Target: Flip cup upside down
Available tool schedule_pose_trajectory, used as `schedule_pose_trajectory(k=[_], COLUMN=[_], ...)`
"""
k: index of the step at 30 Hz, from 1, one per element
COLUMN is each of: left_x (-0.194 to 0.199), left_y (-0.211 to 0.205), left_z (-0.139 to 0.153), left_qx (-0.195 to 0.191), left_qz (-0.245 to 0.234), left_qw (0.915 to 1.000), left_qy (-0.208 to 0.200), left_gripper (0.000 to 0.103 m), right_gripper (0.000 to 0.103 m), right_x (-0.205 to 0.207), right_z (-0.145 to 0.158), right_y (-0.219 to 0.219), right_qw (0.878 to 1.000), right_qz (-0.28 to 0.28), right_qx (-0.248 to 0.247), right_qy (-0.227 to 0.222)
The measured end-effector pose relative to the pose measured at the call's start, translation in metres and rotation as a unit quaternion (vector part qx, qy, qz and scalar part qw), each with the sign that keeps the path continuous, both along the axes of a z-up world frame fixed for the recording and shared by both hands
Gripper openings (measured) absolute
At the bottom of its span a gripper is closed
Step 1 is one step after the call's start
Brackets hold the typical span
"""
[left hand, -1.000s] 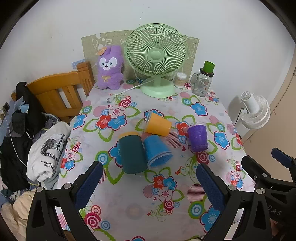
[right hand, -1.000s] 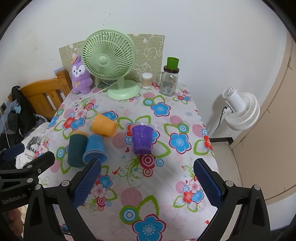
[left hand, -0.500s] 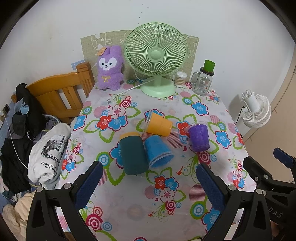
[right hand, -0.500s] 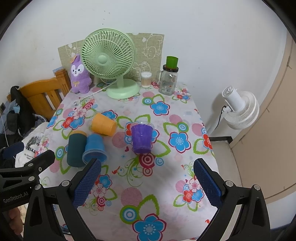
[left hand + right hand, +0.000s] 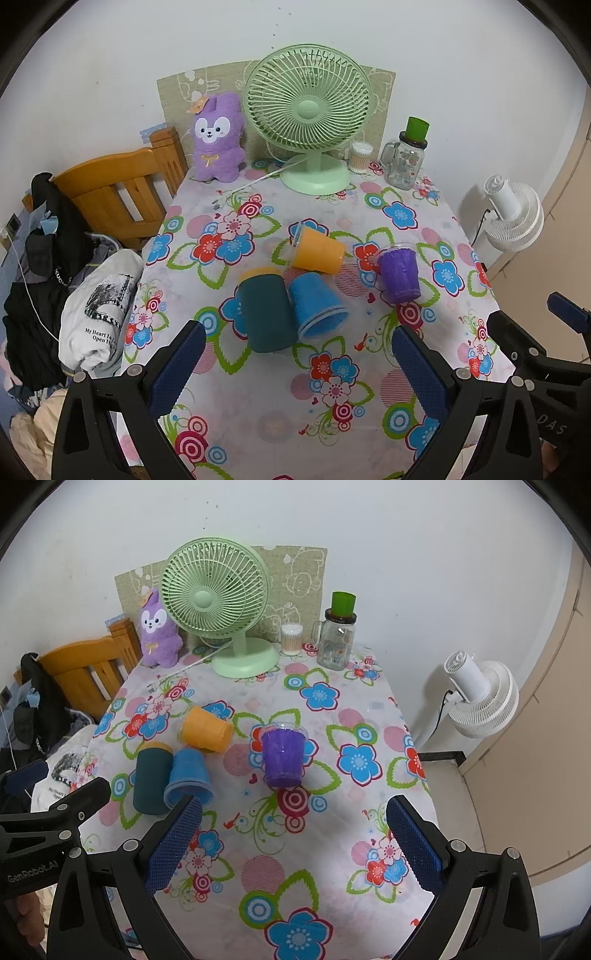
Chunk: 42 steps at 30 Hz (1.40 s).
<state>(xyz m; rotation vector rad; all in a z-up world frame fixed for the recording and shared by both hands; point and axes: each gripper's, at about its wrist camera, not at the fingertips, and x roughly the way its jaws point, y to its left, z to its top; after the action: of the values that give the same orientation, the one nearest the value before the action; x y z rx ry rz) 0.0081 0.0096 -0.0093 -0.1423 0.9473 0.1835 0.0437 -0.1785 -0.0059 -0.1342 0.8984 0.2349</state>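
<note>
Several cups sit on the flowered table (image 5: 258, 406). A purple cup (image 5: 398, 273) (image 5: 283, 756) stands upright, rim up. An orange cup (image 5: 318, 250) (image 5: 206, 730) lies on its side. A blue cup (image 5: 317, 306) (image 5: 189, 775) stands rim down. A dark teal cup (image 5: 266, 309) (image 5: 152, 780) stands beside the blue one, touching it. My left gripper (image 5: 295, 362) is open and empty, above the table in front of the teal and blue cups. My right gripper (image 5: 291, 842) is open and empty, in front of the purple cup.
A green desk fan (image 5: 308, 122), a purple plush rabbit (image 5: 218, 138), a glass jar with a green lid (image 5: 406, 158) and a cotton-swab tub (image 5: 360, 157) line the table's back. A wooden chair (image 5: 118, 192) with clothes stands left. A white floor fan (image 5: 476, 698) stands right.
Both grippers have drawn back and risen a little, so the cups look slightly smaller and farther. The cups have not moved.
</note>
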Motion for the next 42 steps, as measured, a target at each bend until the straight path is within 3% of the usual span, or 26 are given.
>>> schedule_pose_trajectory(k=[10,20,33,42], left_x=[0.028,0.070,0.127,0.156], left_y=[-0.020,-0.060,-0.104,-0.110], left_z=[-0.005,-0.028,-0.082,-0.127], left_qx=[0.000,0.000,-0.015,-0.011], left_qz=[0.002,0.005,0.008,0.030], left_qw=[0.9999,0.9995,0.9985,0.9978], left_qy=[0.013,0.030,0.053,0.058], left_gripper=[0.102,0.101,0.101,0.101], right_gripper=[0.101,0.101,0.101,0.101], right_x=[0.031,0.077,0.138,0.168], right_z=[0.007,-0.008,-0.053,-0.097], right_y=[-0.015,-0.044,-0.072,-0.080], right_qw=[0.999,0.998,0.997,0.996], right_qz=[0.030,0.048,0.044,0.042], right_qx=[0.016,0.019,0.018,0.031], right_qy=[0.013,0.031,0.060,0.070])
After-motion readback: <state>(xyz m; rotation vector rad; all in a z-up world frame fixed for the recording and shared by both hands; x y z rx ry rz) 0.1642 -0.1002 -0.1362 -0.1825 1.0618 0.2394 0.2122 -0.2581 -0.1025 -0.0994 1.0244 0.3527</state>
